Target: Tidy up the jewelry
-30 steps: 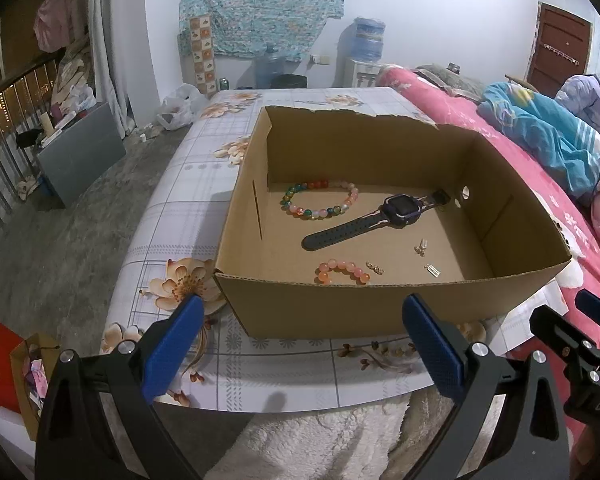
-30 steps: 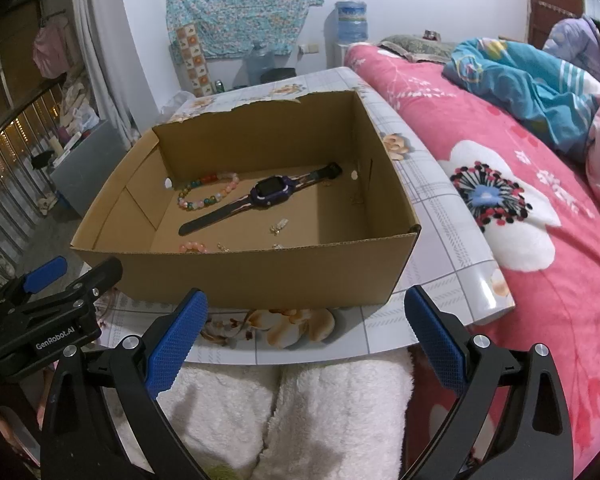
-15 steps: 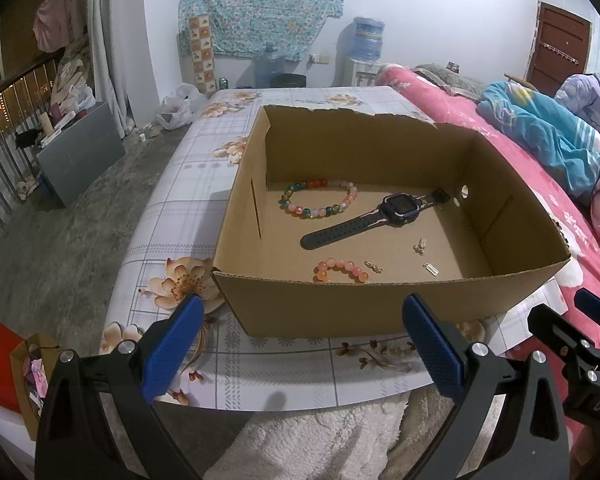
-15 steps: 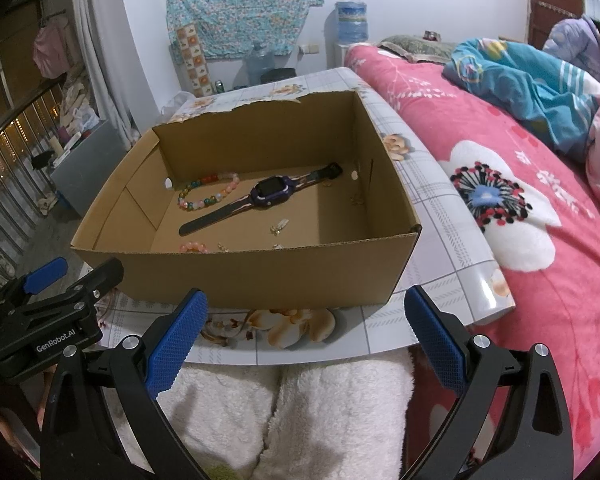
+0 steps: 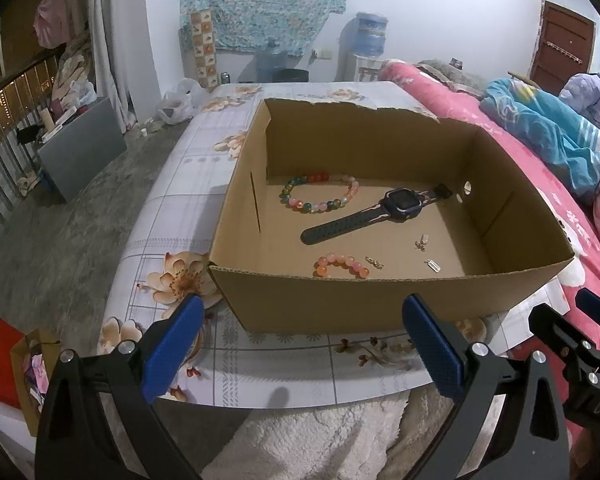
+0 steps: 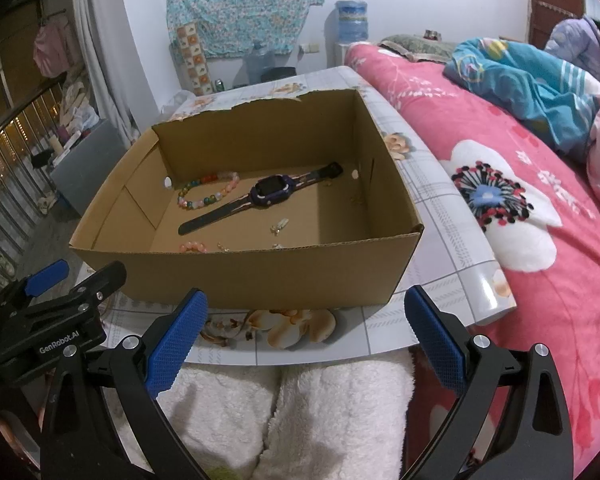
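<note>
An open cardboard box [image 5: 380, 300] [image 6: 260, 276] stands on a floral table. Inside lie a multicoloured bead bracelet [image 5: 320, 192] [image 6: 208, 190], a dark smartwatch [image 5: 380, 212] [image 6: 260, 196], a small pink bead bracelet [image 5: 342, 265] [image 6: 194, 246] by the near wall, and small metal earrings [image 5: 422, 242] [image 6: 280, 225]. My left gripper [image 5: 302, 350] is open and empty, in front of the box. My right gripper [image 6: 304, 340] is open and empty, in front of the box too. Each gripper also shows at the edge of the other's view.
The table [image 5: 172, 216] [image 6: 440, 184] has a near edge just past my fingertips, with white fleece [image 6: 300, 412] below. A pink bed with a blue blanket [image 6: 520, 80] lies right. Bare floor [image 5: 52, 232] and a red bag [image 5: 0, 356] lie left.
Both views have barely shifted. The box and its contents stay put, and both grippers stay open.
</note>
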Tool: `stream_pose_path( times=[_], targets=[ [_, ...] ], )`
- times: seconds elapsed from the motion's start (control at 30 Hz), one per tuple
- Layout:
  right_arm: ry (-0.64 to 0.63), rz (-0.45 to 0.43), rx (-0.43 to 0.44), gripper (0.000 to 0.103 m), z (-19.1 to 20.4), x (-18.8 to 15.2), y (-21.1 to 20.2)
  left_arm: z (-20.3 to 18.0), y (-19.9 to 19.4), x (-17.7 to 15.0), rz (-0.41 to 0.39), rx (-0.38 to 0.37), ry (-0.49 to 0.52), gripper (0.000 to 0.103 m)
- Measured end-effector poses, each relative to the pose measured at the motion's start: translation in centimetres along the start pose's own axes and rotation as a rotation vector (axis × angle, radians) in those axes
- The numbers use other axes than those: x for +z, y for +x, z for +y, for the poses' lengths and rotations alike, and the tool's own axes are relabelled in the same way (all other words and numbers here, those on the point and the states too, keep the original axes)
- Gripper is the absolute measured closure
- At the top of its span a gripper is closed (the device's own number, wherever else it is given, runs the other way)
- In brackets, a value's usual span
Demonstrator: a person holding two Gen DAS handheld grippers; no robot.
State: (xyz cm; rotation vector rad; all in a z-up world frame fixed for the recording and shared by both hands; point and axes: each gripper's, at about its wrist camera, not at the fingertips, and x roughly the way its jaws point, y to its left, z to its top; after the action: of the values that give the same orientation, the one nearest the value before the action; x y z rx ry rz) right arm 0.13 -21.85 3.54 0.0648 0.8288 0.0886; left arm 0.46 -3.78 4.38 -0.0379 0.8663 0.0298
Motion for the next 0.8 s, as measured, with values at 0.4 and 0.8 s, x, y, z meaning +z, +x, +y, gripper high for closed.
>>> stream_pose_path(
  times=[0.4,0.8],
  targets=[
    [-0.002,0.005,-0.003,0.008,0.03,0.17,0.15,-0.35,-0.09,0.16,0.011,0.014,-0.003,0.006],
    [-0.02,0.019,0.009,0.008,0.18,0.36,0.82,-0.31,0.42,0.18,0.037,0.016,-0.009,0.006]
  ],
)
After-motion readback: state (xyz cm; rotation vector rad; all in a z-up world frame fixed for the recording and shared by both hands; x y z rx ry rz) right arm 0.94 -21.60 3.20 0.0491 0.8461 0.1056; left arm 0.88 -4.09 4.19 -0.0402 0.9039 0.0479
